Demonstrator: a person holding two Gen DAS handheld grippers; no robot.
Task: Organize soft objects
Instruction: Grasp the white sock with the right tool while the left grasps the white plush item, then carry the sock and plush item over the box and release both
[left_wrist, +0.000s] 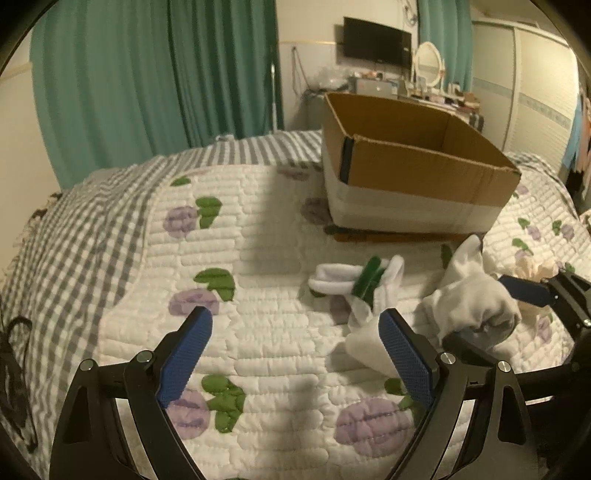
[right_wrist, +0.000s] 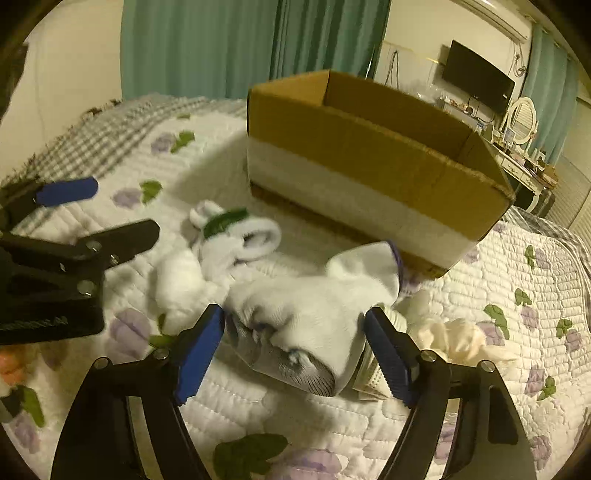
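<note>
Right gripper (right_wrist: 295, 332) straddles a white sock (right_wrist: 314, 314), pads apparently touching; left gripper (left_wrist: 295, 332) gapes empty.

Box (left_wrist: 424, 177): we find it on the bed (left_wrist: 258, 350), at about 1 o'clock from the left gripper (left_wrist: 295, 332), behind the socks.
Folded socks (left_wrist: 354, 280): on the quilt at 12 o'clock from the left gripper, before the box.
Rolled sock (right_wrist: 303, 332): between the right gripper's (right_wrist: 295, 332) jaws, at 3 o'clock from the folded socks.
Loose cloth (right_wrist: 458, 336): at 3 o'clock from the rolled sock, just beside it.
Curtains (left_wrist: 147, 74): behind the bed at 11 o'clock.
Dresser (left_wrist: 424, 92): we see it behind the box.
</note>
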